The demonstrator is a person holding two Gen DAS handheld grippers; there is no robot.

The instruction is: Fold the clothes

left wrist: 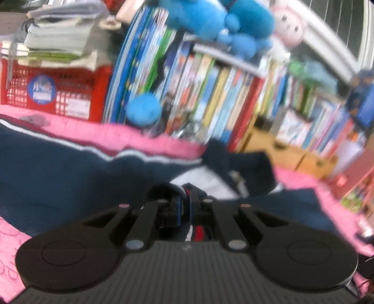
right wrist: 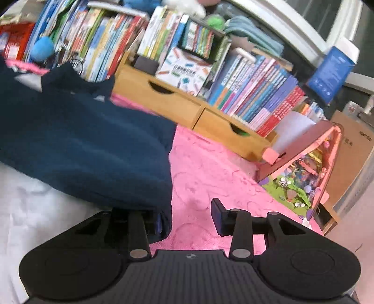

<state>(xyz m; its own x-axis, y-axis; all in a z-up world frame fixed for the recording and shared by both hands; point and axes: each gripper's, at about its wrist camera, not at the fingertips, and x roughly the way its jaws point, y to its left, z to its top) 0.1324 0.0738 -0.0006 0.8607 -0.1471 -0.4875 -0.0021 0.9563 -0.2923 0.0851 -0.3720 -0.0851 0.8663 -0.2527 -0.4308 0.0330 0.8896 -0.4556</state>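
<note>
A navy garment with white piping (left wrist: 70, 163) lies on a pink blanket (left wrist: 149, 140). My left gripper (left wrist: 185, 208) is shut on a fold of it with red, white and blue trim. In the right wrist view the same navy garment (right wrist: 81, 145) lies at the left, over a white cloth (right wrist: 28, 201). My right gripper (right wrist: 189, 219) is open. Its left finger is tucked under the garment's right edge and its right finger (right wrist: 221, 218) stands over the pink blanket (right wrist: 210, 168). It holds nothing.
Rows of upright books (left wrist: 210, 93) and a red crate (left wrist: 58, 93) stand behind the blanket. Blue plush toys (left wrist: 210, 18) sit on top. A wooden drawer unit (right wrist: 187, 110) and a pink toy house (right wrist: 303, 170) stand at the right.
</note>
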